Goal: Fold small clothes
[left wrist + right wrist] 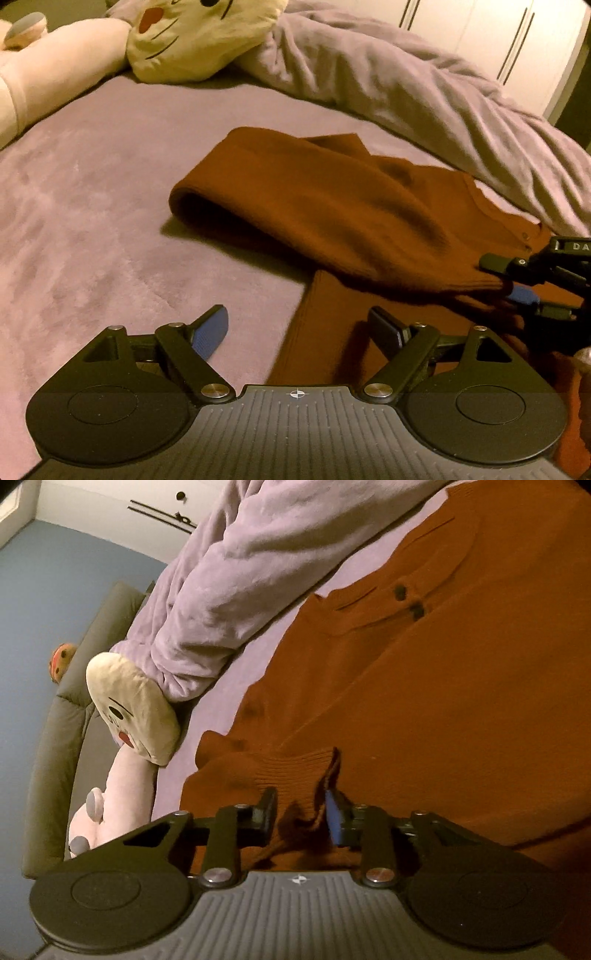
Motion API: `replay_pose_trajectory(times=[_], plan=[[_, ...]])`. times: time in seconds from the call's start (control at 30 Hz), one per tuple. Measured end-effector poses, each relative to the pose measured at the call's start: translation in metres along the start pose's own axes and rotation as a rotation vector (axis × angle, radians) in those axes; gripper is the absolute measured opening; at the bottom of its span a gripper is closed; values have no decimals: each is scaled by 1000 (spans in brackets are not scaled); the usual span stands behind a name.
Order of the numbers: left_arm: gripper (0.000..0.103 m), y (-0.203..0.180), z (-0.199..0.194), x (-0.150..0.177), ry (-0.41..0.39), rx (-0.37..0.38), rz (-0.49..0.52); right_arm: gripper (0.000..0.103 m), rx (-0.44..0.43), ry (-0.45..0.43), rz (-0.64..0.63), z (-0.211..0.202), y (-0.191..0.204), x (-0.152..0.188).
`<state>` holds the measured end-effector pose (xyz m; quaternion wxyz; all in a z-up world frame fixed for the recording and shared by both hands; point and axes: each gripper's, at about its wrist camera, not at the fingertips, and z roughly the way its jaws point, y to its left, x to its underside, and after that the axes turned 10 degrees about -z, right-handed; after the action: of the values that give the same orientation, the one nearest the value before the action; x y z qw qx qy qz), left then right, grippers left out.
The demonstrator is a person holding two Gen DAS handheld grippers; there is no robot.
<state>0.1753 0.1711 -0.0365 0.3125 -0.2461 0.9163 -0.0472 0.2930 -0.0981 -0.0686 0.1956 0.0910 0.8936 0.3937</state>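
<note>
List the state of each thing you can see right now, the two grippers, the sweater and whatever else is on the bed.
Left gripper: open, empty, over the sweater's edge.
Right gripper: shut on the cuff.
Sweater: rust-brown, partly folded, sleeve drawn across the body.
Blanket: bunched up beyond the sweater.
Plush toy: lying on the bed.

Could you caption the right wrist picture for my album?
Right gripper pinching the sweater cuff on the bed.

Probably bedroom: bed (110,177), duvet (388,85), plush toy (192,33).
</note>
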Motion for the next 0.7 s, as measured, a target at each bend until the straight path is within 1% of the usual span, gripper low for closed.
replay_pose_trajectory(times=[0.03, 0.07, 0.17, 0.23, 0.27, 0.3, 0.33, 0.37, 0.47, 0.53, 0.67, 0.7], plan=[[89, -1, 0, 1, -1, -3, 4, 11, 4, 8, -5, 2, 1, -1], [89, -2, -1, 2, -1, -5, 11, 3, 4, 17, -10, 4, 2, -1], [89, -3, -3, 2, 2, -8, 17, 3, 32, -31, -95, -10, 11, -3], [89, -2, -5, 1, -1, -11, 13, 3, 57, -87, -154, -28, 16, -7], [89, -3, -5, 0, -4, -13, 12, 3, 86, -124, -204, -40, 18, -9], [89, -3, -5, -1, -6, -13, 13, 3, 140, -160, -265, -53, 20, -11], [89, -4, -4, -1, -7, -12, 11, 3, 189, -188, -307, -65, 19, -13], [89, -6, -4, -2, -6, -8, 7, 3, 224, -208, -322, -76, 14, -16], [88, -17, 0, -4, -2, 4, -3, 3, 353, -245, -340, -103, -6, -22], [88, -26, 4, -5, -5, 20, 5, 3, 404, -246, -335, -111, -21, -25], [87, -41, 21, -7, 11, -16, 51, 3, 459, -238, -302, -118, -46, -29], [87, -42, 24, -6, 11, -23, 56, 3, 460, -241, -289, -120, -52, -30]])
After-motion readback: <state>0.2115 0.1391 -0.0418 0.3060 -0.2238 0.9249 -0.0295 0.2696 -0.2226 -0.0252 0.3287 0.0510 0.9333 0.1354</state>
